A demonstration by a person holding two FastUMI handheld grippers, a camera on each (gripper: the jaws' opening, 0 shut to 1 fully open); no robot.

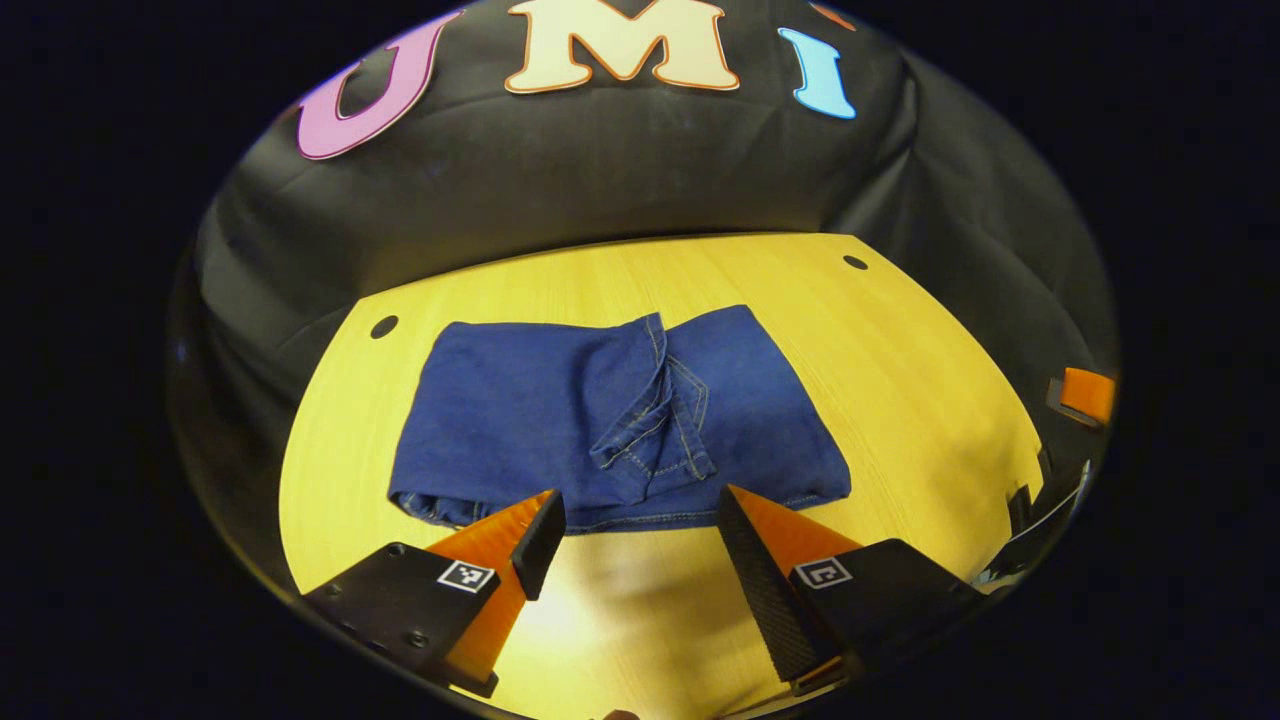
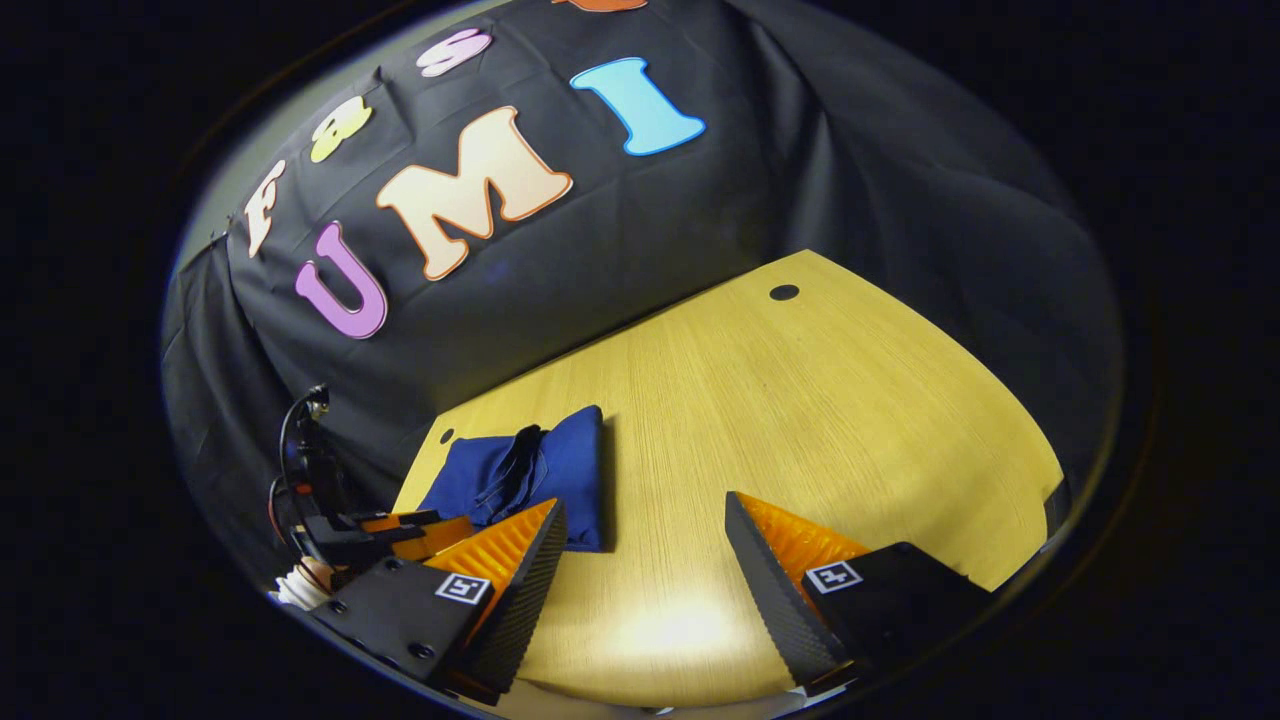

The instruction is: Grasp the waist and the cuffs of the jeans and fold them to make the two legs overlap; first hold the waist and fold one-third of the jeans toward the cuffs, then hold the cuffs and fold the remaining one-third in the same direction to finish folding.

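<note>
- Lying folded in a compact stack on the table [image 1: 900, 400]: jeans [image 1: 620, 410].
- Hovering just near of the jeans, fingers spread: left gripper [image 1: 640, 520].
- Hovering over bare table right of the jeans, fingers spread: right gripper [image 2: 645, 525].

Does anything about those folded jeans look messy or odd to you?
Slightly. The jeans lie folded on the table, but a seamed flap bunches crookedly across the top middle instead of lying flat. Both grippers are open, clear of them.

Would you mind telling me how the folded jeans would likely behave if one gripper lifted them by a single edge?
The jeans would probably sag and unfold, since the loose flap at the middle isn't held down. Stacked denim layers look fairly heavy for the bundle's size. On the smooth wooden table, a push would likely slide them, perhaps bunching.
</note>
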